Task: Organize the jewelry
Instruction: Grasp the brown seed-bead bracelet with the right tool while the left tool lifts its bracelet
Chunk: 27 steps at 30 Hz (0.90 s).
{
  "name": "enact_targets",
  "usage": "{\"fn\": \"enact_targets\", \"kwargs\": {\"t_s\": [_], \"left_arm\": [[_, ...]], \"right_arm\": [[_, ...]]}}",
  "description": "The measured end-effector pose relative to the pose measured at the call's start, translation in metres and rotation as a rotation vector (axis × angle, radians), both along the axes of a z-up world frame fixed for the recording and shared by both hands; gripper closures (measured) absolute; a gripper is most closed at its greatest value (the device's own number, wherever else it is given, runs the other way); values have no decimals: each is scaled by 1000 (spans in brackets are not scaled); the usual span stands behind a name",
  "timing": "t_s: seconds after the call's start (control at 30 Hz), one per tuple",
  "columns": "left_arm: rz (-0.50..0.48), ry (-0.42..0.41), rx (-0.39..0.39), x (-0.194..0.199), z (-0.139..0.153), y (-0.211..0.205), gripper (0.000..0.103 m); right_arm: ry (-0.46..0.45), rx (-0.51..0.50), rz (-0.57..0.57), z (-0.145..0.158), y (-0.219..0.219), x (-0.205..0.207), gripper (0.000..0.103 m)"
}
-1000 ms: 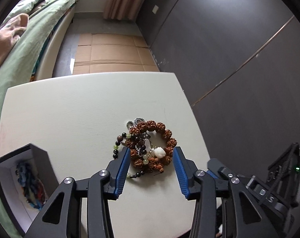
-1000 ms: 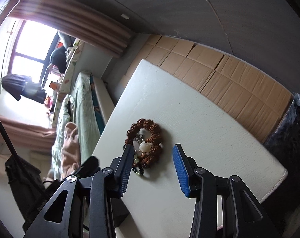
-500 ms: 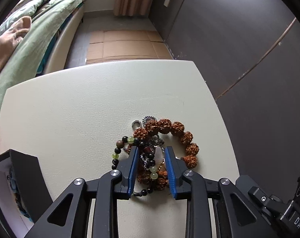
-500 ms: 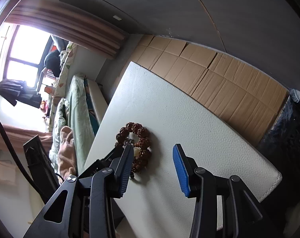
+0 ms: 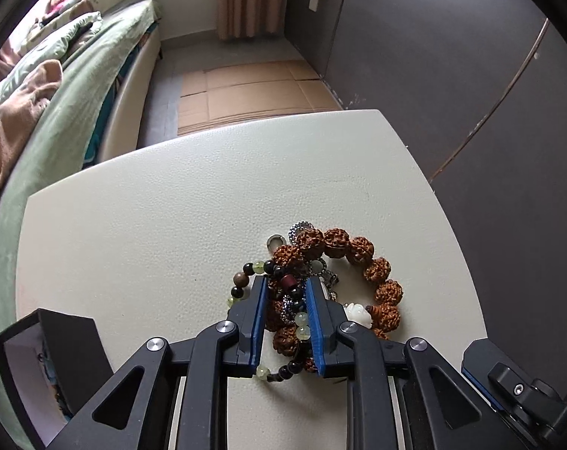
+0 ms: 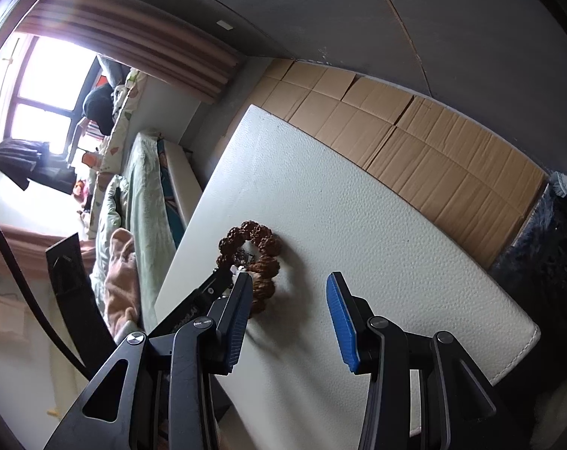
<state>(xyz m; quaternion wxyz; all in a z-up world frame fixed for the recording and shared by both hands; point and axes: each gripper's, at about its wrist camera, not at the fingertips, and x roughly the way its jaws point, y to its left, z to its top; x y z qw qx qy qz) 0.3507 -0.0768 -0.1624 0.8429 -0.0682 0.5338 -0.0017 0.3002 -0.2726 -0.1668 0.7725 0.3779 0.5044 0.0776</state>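
A tangle of jewelry lies on the white table (image 5: pixel 171 206): a brown knobbly-bead bracelet (image 5: pixel 358 251), a dark and green bead strand (image 5: pixel 247 268), silver chain pieces and a white flower bead (image 5: pixel 358 313). My left gripper (image 5: pixel 285 283) points down into the pile, and its blue pads press on the dark beads, chain and brown beads in the middle. In the right wrist view my right gripper (image 6: pixel 289 281) hangs open above the table with nothing between its fingers. The brown bracelet (image 6: pixel 262 251) lies just past its left finger, with the left gripper (image 6: pixel 208 292) on it.
An open black box (image 5: pixel 69 341) with a white lining and blue jewelry inside stands at the table's near left. A bed (image 5: pixel 58 112) with green bedding runs along the left. Flattened cardboard (image 5: pixel 253 90) covers the floor beyond the table's far edge. A dark wall is on the right.
My left gripper came down onto the jewelry pile and its jaws narrowed from wide around the pile to pinching its middle. The right gripper stayed open in about the same place.
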Motion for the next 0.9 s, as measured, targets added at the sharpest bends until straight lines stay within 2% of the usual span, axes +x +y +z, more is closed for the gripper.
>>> {"fn": "enact_targets", "kwargs": {"t_s": [0.1, 0.23, 0.33, 0.5, 0.67, 0.9], "left_arm": [[13, 1, -16, 0, -2, 8, 95], [57, 12, -204, -7, -3, 33, 95], [82, -6, -291, -17, 0, 47, 95], [101, -51, -376, -28, 15, 58, 95], [101, -80, -421, -32, 25, 61, 95], [140, -120, -462, -38, 36, 82, 95]], "right_arm": [[1, -7, -1, 1, 1, 0, 60], [5, -14, 2, 0, 4, 1, 60], [1, -20, 12, 2, 7, 4, 60], [-23, -54, 41, 8, 15, 11, 60], [-22, -120, 93, 9, 29, 26, 60], [-40, -326, 185, 13, 58, 47, 60]]}}
